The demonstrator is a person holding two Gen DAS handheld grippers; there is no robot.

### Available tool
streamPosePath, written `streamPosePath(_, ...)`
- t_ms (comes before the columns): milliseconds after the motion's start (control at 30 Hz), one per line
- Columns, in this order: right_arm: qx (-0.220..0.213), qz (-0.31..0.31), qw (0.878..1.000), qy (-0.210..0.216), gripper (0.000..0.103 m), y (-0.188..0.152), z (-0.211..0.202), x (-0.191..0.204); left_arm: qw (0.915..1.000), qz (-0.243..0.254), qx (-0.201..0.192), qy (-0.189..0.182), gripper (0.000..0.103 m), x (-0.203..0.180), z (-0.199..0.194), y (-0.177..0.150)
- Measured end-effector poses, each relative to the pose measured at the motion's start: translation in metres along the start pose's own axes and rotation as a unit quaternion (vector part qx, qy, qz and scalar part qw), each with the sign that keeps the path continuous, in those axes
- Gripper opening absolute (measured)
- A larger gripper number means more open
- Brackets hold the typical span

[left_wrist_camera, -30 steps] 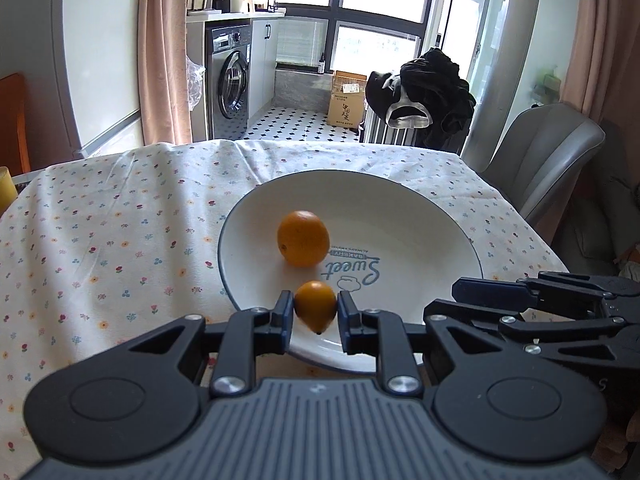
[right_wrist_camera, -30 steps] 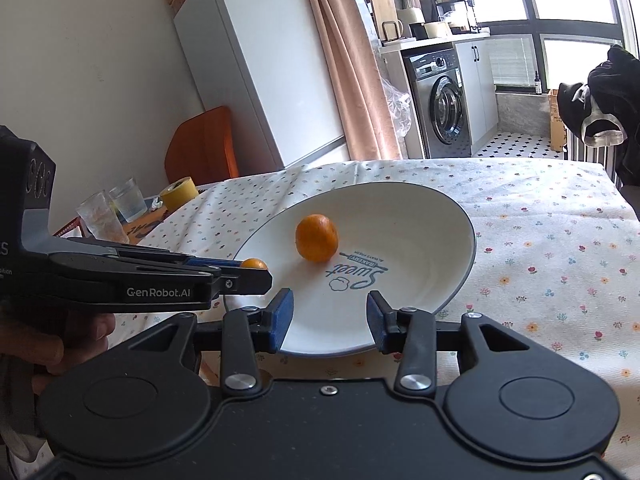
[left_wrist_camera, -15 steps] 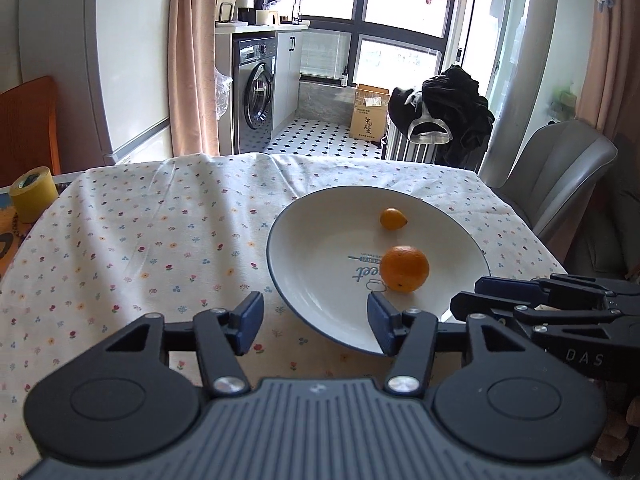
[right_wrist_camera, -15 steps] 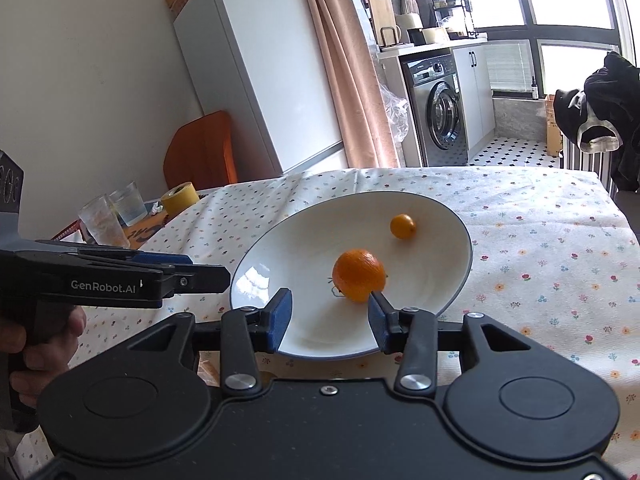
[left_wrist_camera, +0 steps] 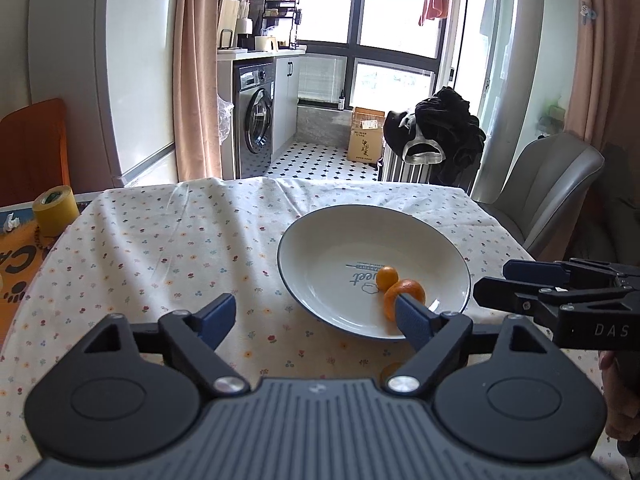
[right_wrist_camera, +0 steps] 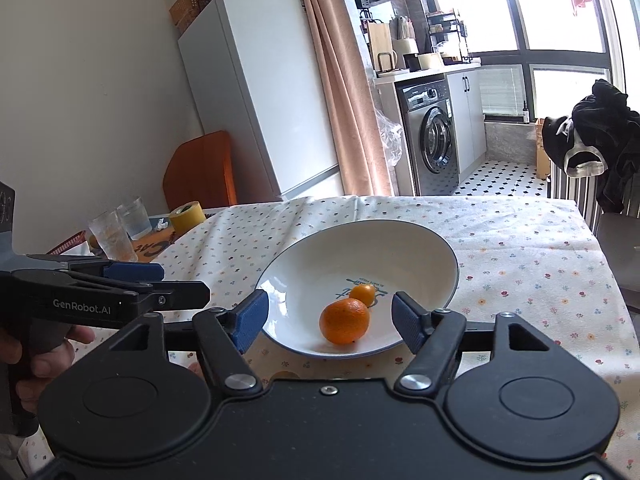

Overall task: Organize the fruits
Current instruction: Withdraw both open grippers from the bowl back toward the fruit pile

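Resting in the plate (right_wrist_camera: 448,258): 2 fruits, an orange (right_wrist_camera: 344,321) toward the near rim and a smaller kumquat (right_wrist_camera: 363,294) behind it, touching or nearly so. Right gripper (right_wrist_camera: 326,322) spread wide, empty; the orange sits dead ahead between its fingers, slightly beyond the tips. Left gripper (left_wrist_camera: 316,318) also spread, empty, aimed at bare tablecloth (left_wrist_camera: 168,248); the plate lies to its right, its right finger overlapping the orange in view. Judgement: right hand is nearer and better lined up. Orange is round, so no axis matters. No fruit visible outside the plate.
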State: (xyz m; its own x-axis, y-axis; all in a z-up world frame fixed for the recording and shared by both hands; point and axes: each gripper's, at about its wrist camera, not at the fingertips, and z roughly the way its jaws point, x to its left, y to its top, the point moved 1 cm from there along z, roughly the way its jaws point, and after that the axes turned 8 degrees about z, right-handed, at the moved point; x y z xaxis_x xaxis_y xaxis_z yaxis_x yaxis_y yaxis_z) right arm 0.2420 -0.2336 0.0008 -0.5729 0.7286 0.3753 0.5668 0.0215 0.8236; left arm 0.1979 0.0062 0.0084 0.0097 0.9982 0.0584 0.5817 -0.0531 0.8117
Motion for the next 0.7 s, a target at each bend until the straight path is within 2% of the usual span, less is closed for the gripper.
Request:
streamPosePath(100, -0.009, -0.001, 1.000, 0.002, 0.086, -0.002, -0.010, 0.003, 0.9999, -0.001, -0.005, 0.008, 0.093, 0.001, -0.008, -0.004)
streamPosePath(300, -0.024, -0.004, 1.000, -0.003, 0.096, -0.003, -0.029, 0.007, 0.9998, -0.015, -0.015, 0.004, 0.097, 0.008, -0.023, -0.011)
streamPosePath(700, -0.022, -0.005, 1.000, -0.008, 0.097, -0.011, -0.048, 0.017, 0.9994, -0.026, -0.020, -0.005, 0.097, 0.014, -0.048, -0.031)
